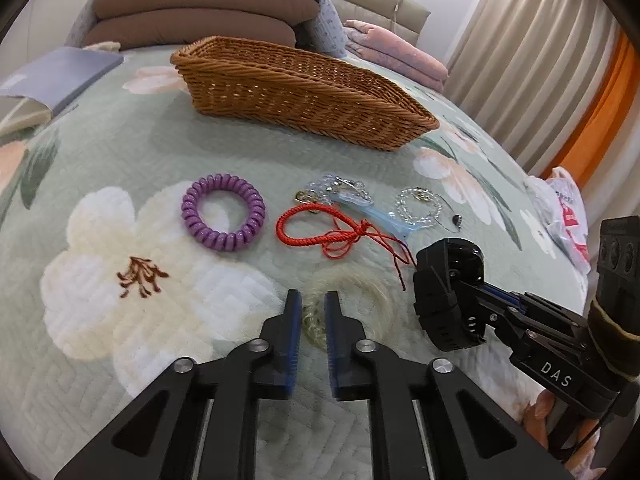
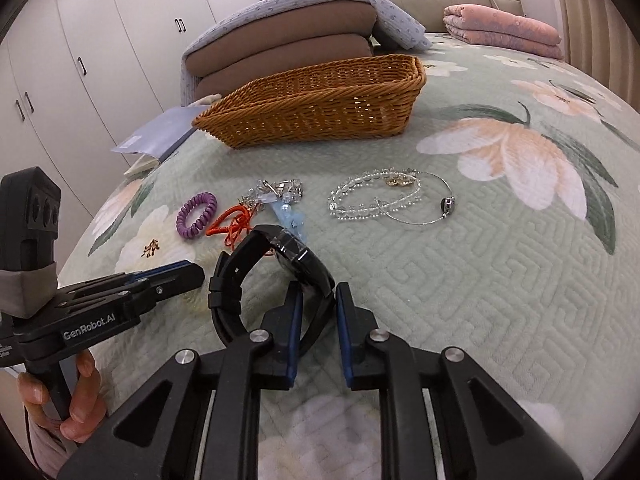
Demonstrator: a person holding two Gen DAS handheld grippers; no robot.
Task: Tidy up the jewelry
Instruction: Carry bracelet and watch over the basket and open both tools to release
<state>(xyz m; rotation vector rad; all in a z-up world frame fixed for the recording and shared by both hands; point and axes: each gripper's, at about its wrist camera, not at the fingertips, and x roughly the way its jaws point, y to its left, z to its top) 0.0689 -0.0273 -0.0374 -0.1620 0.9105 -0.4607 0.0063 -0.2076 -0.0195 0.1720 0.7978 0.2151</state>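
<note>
Holding a black watch (image 2: 276,276) by its strap, my right tool (image 2: 316,312) has its fingers pinched onto the band, with the watch raised just over the bed (image 2: 460,280); my left tool (image 1: 313,312) sits low over a pale blond hair loop (image 1: 352,304), fingers parted and gripping nothing, one on each side of the loop's near edge.

Judging by the wicker basket (image 1: 296,92), the sorting has barely begun; what I can see of its inside from the right wrist view looks bare, though the near wall hides most of the floor, so I cannot be sure. Lying loose on the quilt are the purple coil hair tie (image 1: 223,213), the red braided cord (image 1: 320,226), a tangle of silver and pale blue pieces (image 1: 340,194), the clear bead bracelet (image 2: 360,200) and a thin silver bangle (image 2: 420,204) touching it; all of these are left to move, besides the watch in my grip.

Hard to read: the tangle near the red cord, where I cannot separate one piece from another; the gold charm on the beads is too small to identify; the blond loop is partly covered by my left tool.
</note>
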